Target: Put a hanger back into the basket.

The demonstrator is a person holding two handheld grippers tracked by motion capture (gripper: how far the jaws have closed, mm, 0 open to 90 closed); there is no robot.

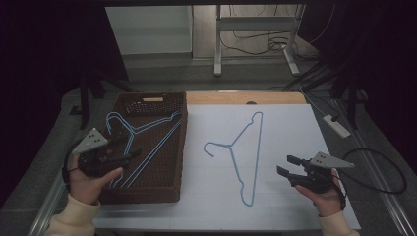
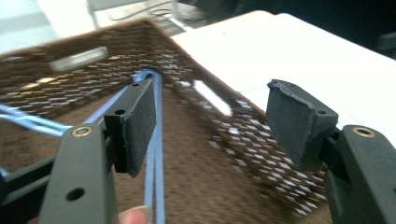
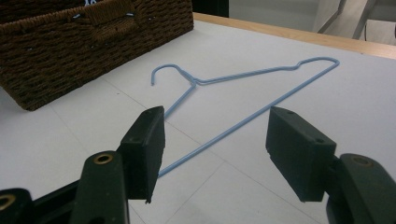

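Left tool [image 1: 129,156] wide and empty over basket [image 1: 179,147]; right tool [image 1: 286,165] wide, risks skidding off thin blue wire hanger [image 1: 246,152] lying flat on tabletop [image 1: 295,128].

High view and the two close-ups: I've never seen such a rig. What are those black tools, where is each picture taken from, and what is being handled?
A person holds a two-jaw tool in each hand. The high view looks down on the table from above: left gripper over the basket, right gripper beside a blue hanger lying on the white surface. The other two pictures come from cameras riding on each gripper, looking along its black jaws. The left one looks into the basket, where more hangers lie. Both grippers are open and hold nothing.
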